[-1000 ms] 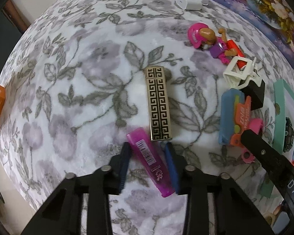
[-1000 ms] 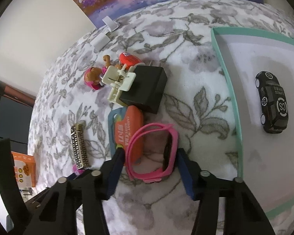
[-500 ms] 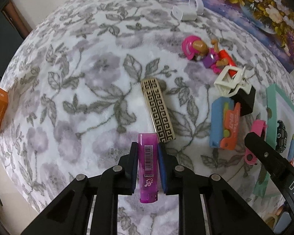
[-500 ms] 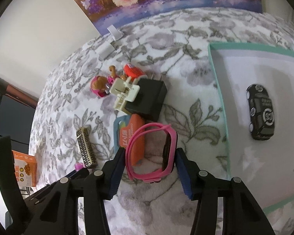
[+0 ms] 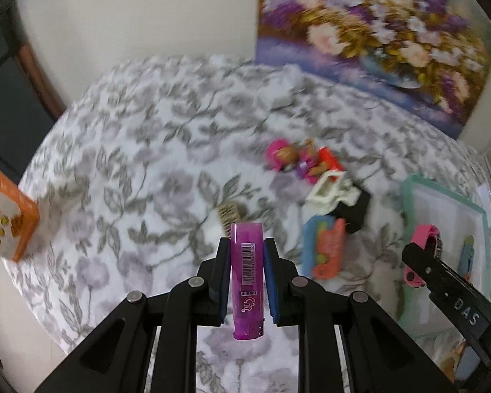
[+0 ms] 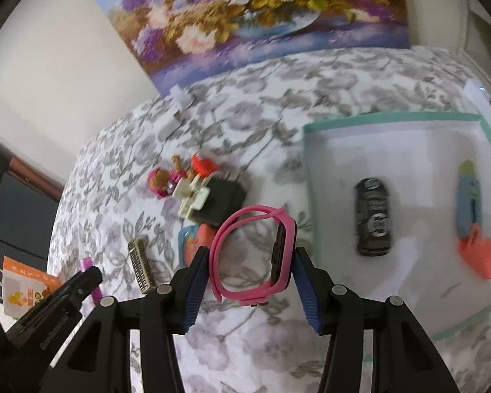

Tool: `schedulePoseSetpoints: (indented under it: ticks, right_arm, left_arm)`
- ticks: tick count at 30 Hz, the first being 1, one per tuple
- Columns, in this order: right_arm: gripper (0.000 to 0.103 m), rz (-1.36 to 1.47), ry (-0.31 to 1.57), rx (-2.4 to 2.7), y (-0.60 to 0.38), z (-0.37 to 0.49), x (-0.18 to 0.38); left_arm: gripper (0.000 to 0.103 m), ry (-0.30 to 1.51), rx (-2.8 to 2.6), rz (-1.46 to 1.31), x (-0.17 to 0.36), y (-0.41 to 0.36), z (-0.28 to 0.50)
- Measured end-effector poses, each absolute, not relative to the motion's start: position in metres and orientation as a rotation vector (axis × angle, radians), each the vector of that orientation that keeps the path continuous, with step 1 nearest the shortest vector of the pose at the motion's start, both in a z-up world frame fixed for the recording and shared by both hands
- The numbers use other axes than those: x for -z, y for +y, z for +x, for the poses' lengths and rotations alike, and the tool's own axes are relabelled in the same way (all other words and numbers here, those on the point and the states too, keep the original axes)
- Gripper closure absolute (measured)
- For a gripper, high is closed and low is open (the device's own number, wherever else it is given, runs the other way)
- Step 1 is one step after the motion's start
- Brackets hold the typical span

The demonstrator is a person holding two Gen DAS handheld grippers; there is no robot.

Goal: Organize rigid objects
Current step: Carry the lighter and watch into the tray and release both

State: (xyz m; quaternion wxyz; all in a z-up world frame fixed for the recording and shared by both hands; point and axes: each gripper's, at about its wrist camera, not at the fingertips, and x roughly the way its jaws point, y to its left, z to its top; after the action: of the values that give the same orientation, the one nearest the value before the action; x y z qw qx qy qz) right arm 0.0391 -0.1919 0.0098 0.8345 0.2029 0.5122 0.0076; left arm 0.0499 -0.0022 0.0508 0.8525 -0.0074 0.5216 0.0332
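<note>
The left tongs (image 5: pixel 246 270) clamp a translucent purple plastic lighter (image 5: pixel 247 275) across its flat sides, lifted clear of the floral-covered desk (image 5: pixel 131 163). It looks light, stiff and smooth, so a mid-body pinch seems safest against slipping. The right tongs (image 6: pixel 252 262) grip a pink rubber-strapped watch (image 6: pixel 255 255), one pad on its hard face, one on the soft band, which may flex. Just beyond, near the desk's right edge, sits the teal-rimmed white tray (image 6: pixel 311 177).

"das" on the right gripper (image 5: pixel 422 255) body.
</note>
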Motion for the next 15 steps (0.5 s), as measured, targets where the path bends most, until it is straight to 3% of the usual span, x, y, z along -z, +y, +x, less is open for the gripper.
schedulePoseSetpoints:
  ticks: [15]
  right_arm:
    - [0.049, 0.390, 1.103, 0.238, -0.296, 0.011, -0.003]
  left_arm:
    - [0.083, 1.072, 0.219, 0.098, -0.052, -0.112, 0.035]
